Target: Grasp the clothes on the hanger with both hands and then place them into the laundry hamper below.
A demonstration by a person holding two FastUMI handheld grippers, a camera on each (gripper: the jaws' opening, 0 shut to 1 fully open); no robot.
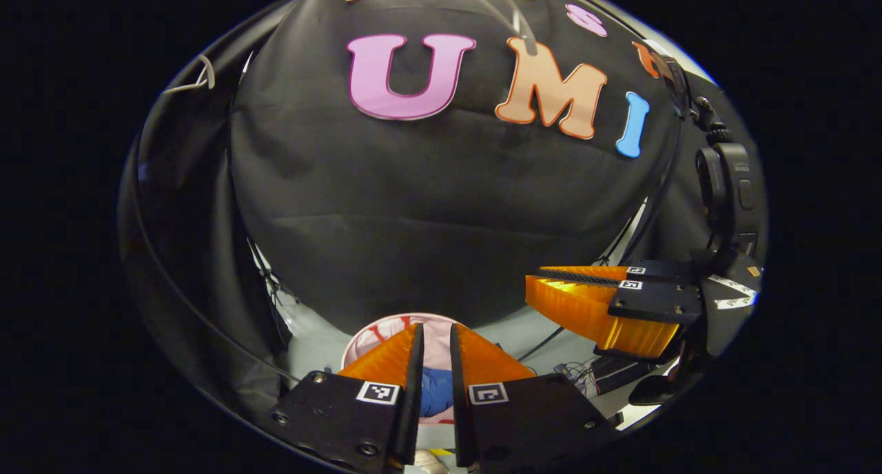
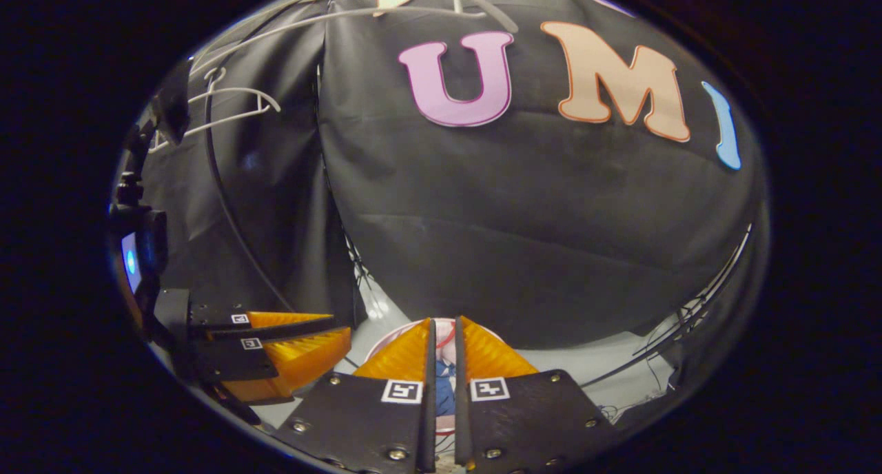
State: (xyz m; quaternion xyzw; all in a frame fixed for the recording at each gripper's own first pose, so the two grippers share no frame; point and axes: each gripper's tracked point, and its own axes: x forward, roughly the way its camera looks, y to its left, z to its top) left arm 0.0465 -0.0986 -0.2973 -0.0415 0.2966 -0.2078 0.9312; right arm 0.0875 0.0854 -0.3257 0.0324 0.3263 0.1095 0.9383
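The left gripper (image 1: 435, 336) has its fingers drawn narrow, a slim gap between them and nothing pinched; through that gap a blue garment (image 1: 435, 390) lies down in the pink laundry hamper (image 1: 375, 331) below. The right gripper (image 2: 442, 329) is likewise nearly closed on air, the same blue cloth (image 2: 444, 384) and hamper rim (image 2: 386, 343) showing past its tips. Each gripper appears off to the side in the other's view (square black-and-white markers on the finger mounts, nothing readable). A bare white hanger (image 2: 231, 105) hangs high at the left against the black cloth wall (image 2: 524, 233); loose cables (image 1: 586, 371) trail on the pale floor.
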